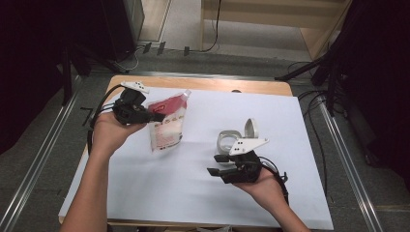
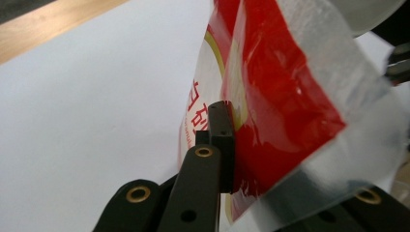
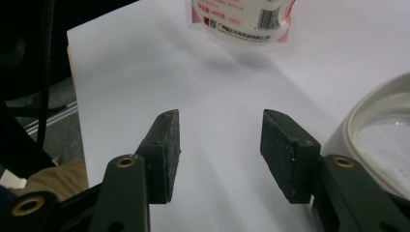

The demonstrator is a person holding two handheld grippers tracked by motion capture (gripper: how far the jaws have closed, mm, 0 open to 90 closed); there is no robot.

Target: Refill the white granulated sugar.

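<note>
Evidently left tongs [image 1: 158, 116] clamp the pouch [image 1: 168, 124], seemingly lifted off the sheet.

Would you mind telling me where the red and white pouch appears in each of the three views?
High view: the red and white pouch is left of centre, upright, clamped near its top by the left gripper.
Left gripper view: it fills the right half, with that gripper's fingers pinching its edge.
Right gripper view: its lower end shows at top centre.
Shared landmark: the white sheet covering the table.

A lab-like recording room: black curtains [image 1: 29, 58], floor rails [image 1: 41, 159] (with cables), paper-covered table [image 1: 290, 125].
</note>
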